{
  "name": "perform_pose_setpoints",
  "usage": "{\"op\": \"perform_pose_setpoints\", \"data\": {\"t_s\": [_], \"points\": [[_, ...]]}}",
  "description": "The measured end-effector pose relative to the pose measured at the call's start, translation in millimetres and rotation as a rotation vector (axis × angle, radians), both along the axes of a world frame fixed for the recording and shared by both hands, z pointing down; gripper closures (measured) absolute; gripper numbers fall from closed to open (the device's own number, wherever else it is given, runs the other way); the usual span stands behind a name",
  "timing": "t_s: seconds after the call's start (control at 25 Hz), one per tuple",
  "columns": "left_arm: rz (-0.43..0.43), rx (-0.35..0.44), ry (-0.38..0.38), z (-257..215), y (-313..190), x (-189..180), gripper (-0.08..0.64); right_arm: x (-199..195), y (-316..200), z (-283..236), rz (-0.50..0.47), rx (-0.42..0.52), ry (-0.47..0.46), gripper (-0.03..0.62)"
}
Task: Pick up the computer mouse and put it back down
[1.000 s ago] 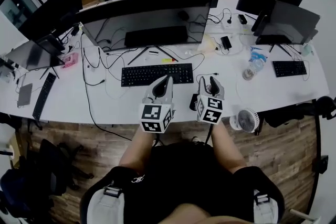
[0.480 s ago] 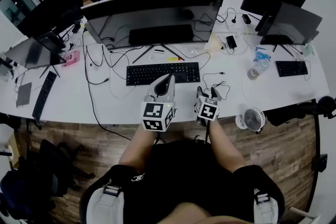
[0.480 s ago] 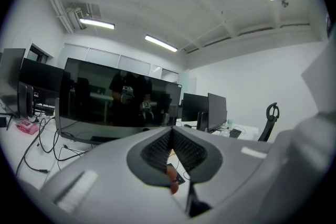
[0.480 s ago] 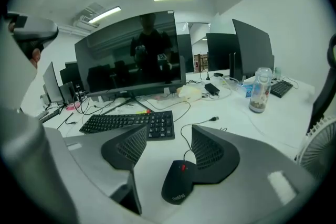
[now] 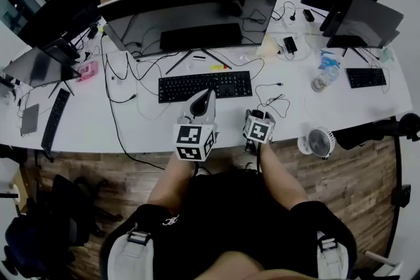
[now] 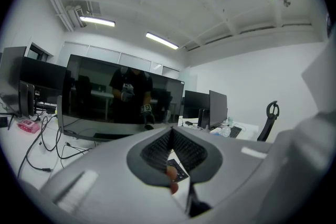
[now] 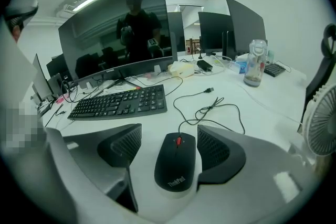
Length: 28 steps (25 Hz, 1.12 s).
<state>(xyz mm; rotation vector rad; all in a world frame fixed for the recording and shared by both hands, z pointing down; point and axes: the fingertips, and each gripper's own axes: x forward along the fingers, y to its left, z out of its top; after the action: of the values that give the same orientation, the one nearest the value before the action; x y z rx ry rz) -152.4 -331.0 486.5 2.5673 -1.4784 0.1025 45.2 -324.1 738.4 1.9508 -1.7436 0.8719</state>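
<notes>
In the head view the computer mouse (image 7: 176, 162) seems to lie wholly hidden under the right gripper (image 5: 258, 119). The left gripper (image 6: 170, 136) fills the near half of its own view with its grey body. Only a sliver of keyboard (image 6: 178, 169) shows through the gap, with a small reddish blob (image 6: 170, 181) too blurred to name. At the right, the fan (image 7: 321, 126) runs off the edge of the right gripper view.

Right hand-held gripper (image 7: 169, 136) lowered, jaws opened round mouse (image 7: 176, 162).
</notes>
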Motion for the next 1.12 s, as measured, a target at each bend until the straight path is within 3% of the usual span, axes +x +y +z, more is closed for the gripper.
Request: {"op": "perform_pose_setpoints", "data": {"t_s": [0.16, 0.32, 0.52, 0.72, 1.12], "points": [[-0.002, -0.005, -0.003, 2, 0, -1, 0.511, -2, 0, 14, 0.003, -0.039, -0.01, 0.276], [-0.005, -0.012, -0.009, 5, 3, -2, 0.511, -16, 0, 29, -0.001, -0.081, -0.085, 0.276], [-0.018, -0.017, -0.012, 7, 3, -7, 0.511, -9, 15, 56, 0.044, -0.23, -0.068, 0.279], [-0.027, -0.021, -0.011, 8, 5, -6, 0.511, 3, 9, 48, 0.044, -0.195, 0.021, 0.282], [-0.022, -0.019, 0.006, 8, 4, -2, 0.511, -5, 11, 34, -0.043, -0.146, 0.017, 0.298]]}}
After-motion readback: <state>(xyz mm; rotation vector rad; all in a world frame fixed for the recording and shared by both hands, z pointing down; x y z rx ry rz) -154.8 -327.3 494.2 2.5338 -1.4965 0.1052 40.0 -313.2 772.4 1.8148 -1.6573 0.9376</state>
